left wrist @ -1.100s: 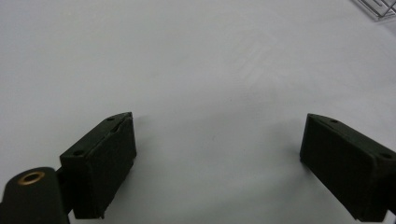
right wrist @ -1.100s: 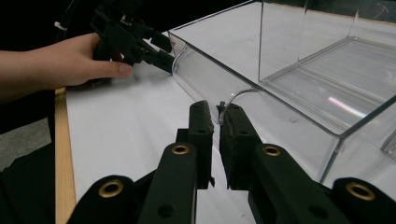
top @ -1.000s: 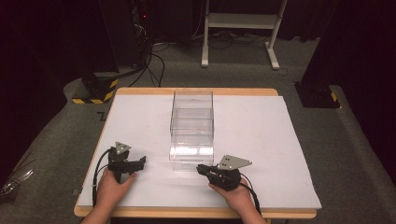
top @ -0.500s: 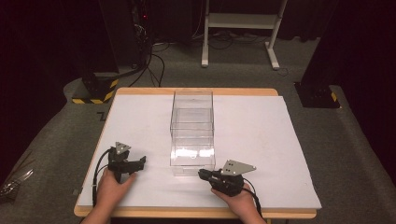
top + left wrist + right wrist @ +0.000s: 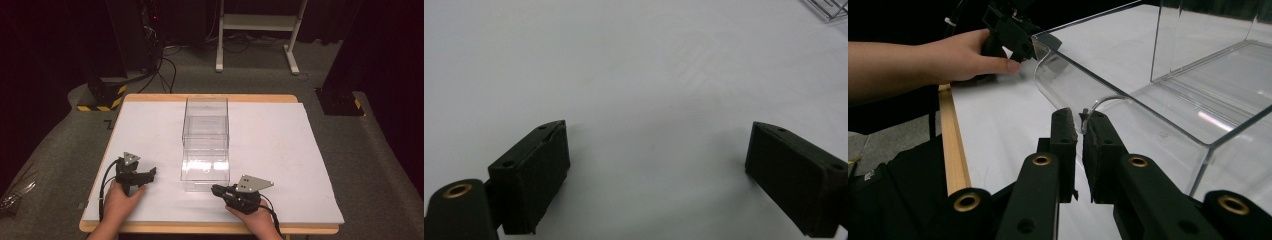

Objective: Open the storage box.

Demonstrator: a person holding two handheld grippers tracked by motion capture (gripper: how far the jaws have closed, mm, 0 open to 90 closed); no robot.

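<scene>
Item: clear drawer box (image 5: 206,145), stood lengthwise at the middle of the tabletop (image 5: 280,150). Its lowest drawer is seen pinched at the curved front lip by the right gripper (image 5: 1077,131), jaws nearly closed on the thin plastic; judged gripped but barely drawn out, the pull remaining. Left of the box, the left gripper (image 5: 148,174) is rested with jaws wide, nothing held. Bare tabletop is left before the box, with the near edge close behind.
</scene>
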